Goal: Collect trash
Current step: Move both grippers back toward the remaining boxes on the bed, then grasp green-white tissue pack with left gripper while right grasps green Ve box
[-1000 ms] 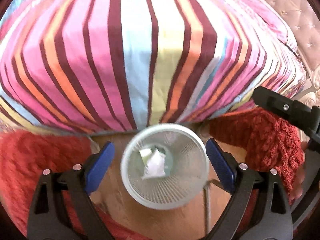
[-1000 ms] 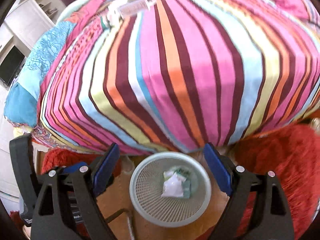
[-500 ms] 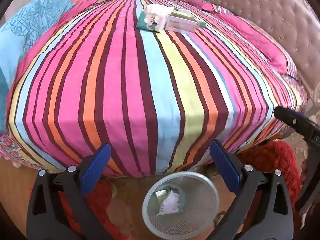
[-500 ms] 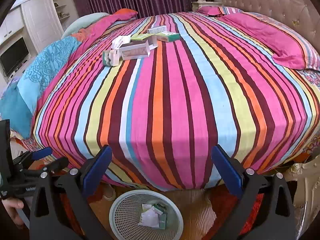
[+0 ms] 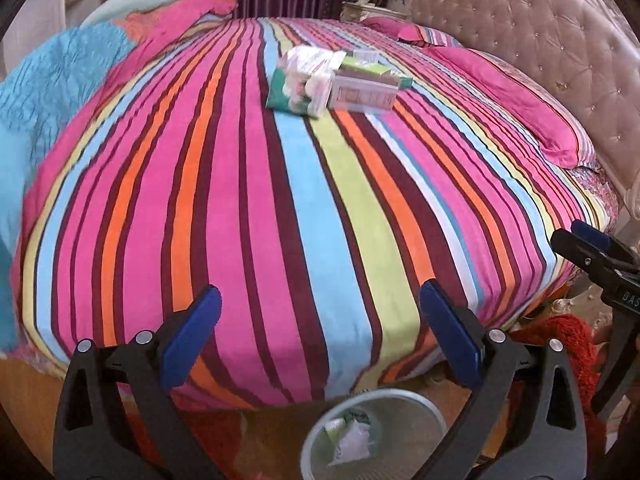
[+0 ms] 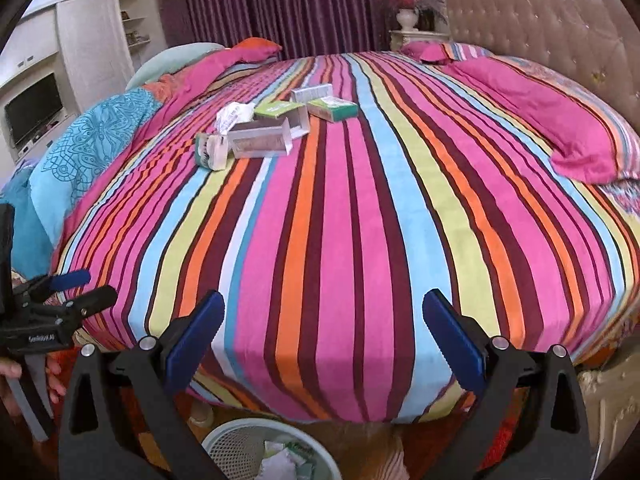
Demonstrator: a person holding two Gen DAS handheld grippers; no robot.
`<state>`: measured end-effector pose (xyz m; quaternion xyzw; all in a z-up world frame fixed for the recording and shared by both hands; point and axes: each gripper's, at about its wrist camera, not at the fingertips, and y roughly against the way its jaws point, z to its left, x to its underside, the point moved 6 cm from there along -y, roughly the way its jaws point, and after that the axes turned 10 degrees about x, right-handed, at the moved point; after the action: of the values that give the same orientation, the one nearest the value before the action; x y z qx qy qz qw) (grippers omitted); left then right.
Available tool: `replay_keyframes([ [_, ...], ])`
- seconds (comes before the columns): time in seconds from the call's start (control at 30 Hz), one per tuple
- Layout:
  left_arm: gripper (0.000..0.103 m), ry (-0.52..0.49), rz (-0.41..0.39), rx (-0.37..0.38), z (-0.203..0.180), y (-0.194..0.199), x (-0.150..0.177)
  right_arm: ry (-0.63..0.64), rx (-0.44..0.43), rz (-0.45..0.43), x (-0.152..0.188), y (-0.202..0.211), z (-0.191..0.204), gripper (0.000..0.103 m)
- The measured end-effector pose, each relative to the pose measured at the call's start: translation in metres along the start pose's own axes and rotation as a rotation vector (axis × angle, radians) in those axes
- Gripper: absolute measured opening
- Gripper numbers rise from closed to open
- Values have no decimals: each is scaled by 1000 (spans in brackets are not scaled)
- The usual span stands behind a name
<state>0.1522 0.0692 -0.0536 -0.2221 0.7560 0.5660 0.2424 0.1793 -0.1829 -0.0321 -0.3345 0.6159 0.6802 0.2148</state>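
Both empty w/ jaws wide: left hand-held gripper [image 5: 318, 344], right hand-held gripper [image 6: 322, 344]. Trash boxes [image 6: 276, 126] lie upper centre on bed [image 6: 360, 220]; bin [image 6: 240, 446] at bottom edge. Reach far, take nearest box first, grip across narrow sides.

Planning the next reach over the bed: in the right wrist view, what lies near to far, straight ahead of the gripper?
White mesh wastebasket with crumpled paper inside → open right gripper → striped bedspread → cluster of small cardboard boxes and wrappers → dark purple curtain.

Boxes [image 6: 276, 128] on bed [image 6: 360, 220], basket [image 6: 236, 446] below holding probably wrappers [image 6: 286, 460]
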Motion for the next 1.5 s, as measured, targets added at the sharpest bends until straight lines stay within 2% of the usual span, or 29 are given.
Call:
replay_keyframes([
  [0.13, 96, -13, -16, 19, 1, -6, -18, 2, 10, 11, -9, -10, -4, 95],
  [0.3, 96, -43, -43, -6, 6, -15, -37, 4, 16, 14, -21, -23, -8, 95],
  [0.6, 96, -60, -64, 3, 27, -44, -87, 27, -19, -8, -54, -53, -14, 95],
  [0.87, 96, -99, -45, 17, 39, -79, -129, 76, 6, -21, -92, -87, -12, 95],
  [1.03, 96, -132, -44, 27, 40, -95, -145, 82, -12, -20, -113, -106, -11, 95],
  [1.2, 96, -146, -25, 37, 46, -112, -159, 134, 40, -15, -127, -129, -16, 95],
  [1.37, 96, -129, -22, 62, 51, -125, -172, 106, 33, 1, -141, -150, -24, 95],
  [1.5, 96, -154, -10, 46, 54, -135, -180, 122, 38, 8, -152, -166, -22, 95],
])
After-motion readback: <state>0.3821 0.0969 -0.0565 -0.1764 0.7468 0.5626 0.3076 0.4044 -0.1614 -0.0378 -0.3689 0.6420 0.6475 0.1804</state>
